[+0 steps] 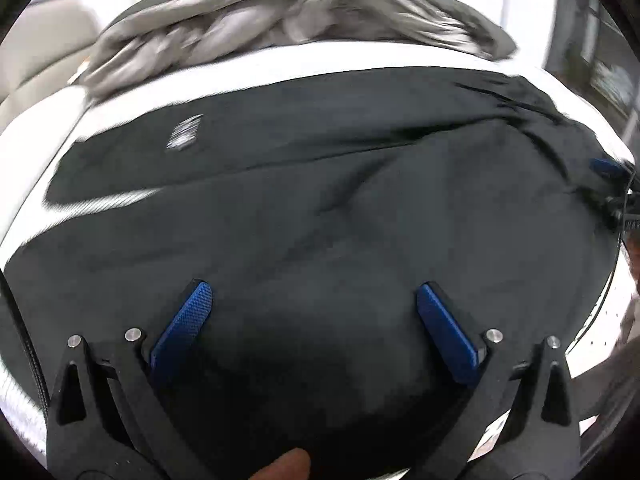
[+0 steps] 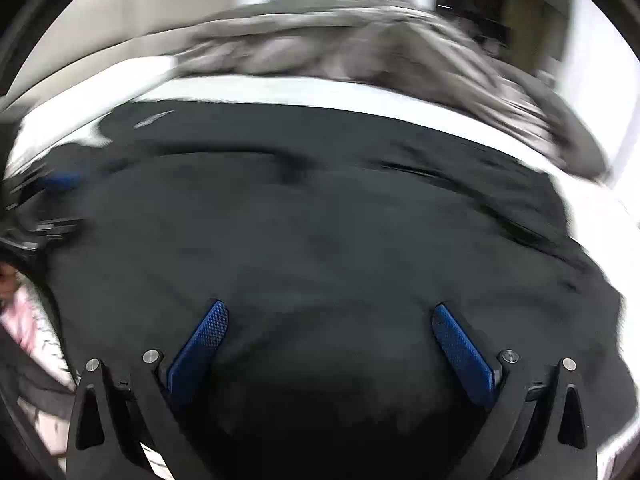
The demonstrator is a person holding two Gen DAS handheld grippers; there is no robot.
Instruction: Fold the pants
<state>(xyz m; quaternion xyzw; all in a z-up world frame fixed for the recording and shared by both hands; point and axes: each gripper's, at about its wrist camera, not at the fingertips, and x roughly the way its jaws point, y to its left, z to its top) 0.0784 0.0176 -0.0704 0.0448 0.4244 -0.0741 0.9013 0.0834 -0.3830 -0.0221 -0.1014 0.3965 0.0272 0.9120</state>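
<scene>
Black fabric, the pants (image 1: 320, 208), spread flat across a white surface (image 1: 280, 64) and filling most of both wrist views. Beyond the far edge, a heap of grey cloth (image 1: 260, 20), well apart from the jaws. Left gripper (image 1: 314, 300) low over the near part of the pants, jaws wide apart, nothing between the blue pads (image 1: 188, 320). Right gripper (image 2: 330, 320) likewise, jaws fully apart and empty over the dark cloth (no pinch on any edge visible).

Step in hand, as a judgement: between folds, both tools free and hovering over the garment. Next move probably calls for finding an edge or hem on each side, lowering the jaws onto it and closing on one or two layers together, evenly, so the fold lands square.

Hard to make out: heavy motion blur everywhere, creases and layer edges nearly lost in the black. Waistband versus leg ends not distinguishable. Small pale mark (image 1: 186, 136) near the far left of the cloth, unreadable. Near edge of the pants cut off below the jaws. Fingertip (image 1: 288, 466) just visible at the bottom of the left view.
</scene>
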